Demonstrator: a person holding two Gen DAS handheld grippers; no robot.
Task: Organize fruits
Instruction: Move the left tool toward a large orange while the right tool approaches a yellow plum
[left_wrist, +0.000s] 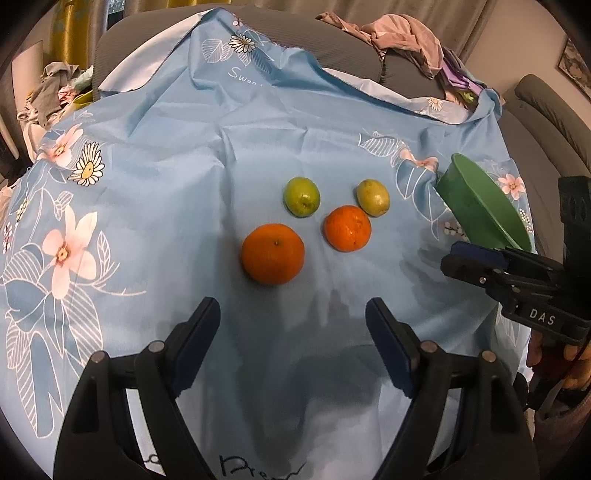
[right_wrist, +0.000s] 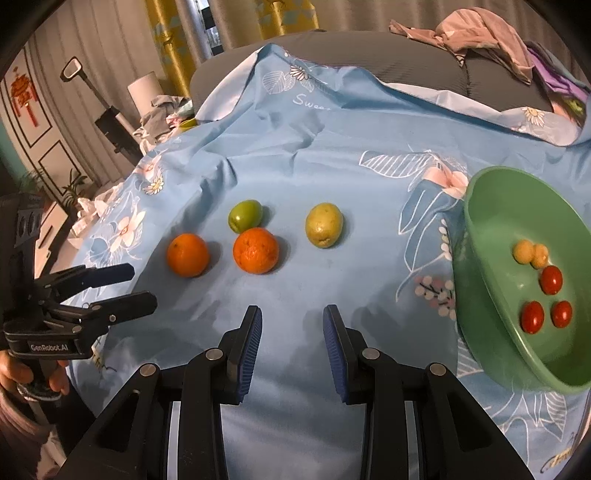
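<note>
Two oranges (left_wrist: 272, 254) (left_wrist: 347, 228) and two green-yellow fruits (left_wrist: 301, 195) (left_wrist: 373, 197) lie on the blue floral cloth (left_wrist: 155, 155). In the right wrist view they are the oranges (right_wrist: 187, 254) (right_wrist: 255, 250), a green fruit (right_wrist: 245, 215) and a yellowish fruit (right_wrist: 324, 224). A green bowl (right_wrist: 480, 236) at the right holds three cherry tomatoes (right_wrist: 532, 316) and two small yellow fruits (right_wrist: 524, 251). My left gripper (left_wrist: 293, 317) is open and empty, just short of the near orange. My right gripper (right_wrist: 292, 321) is open and empty, short of the fruits.
The bowl's rim (left_wrist: 480, 177) shows at the right in the left wrist view, with the right gripper (left_wrist: 476, 262) beside it. The left gripper (right_wrist: 133, 286) shows at the left in the right wrist view. Crumpled clothes (left_wrist: 402, 33) lie on the grey sofa behind.
</note>
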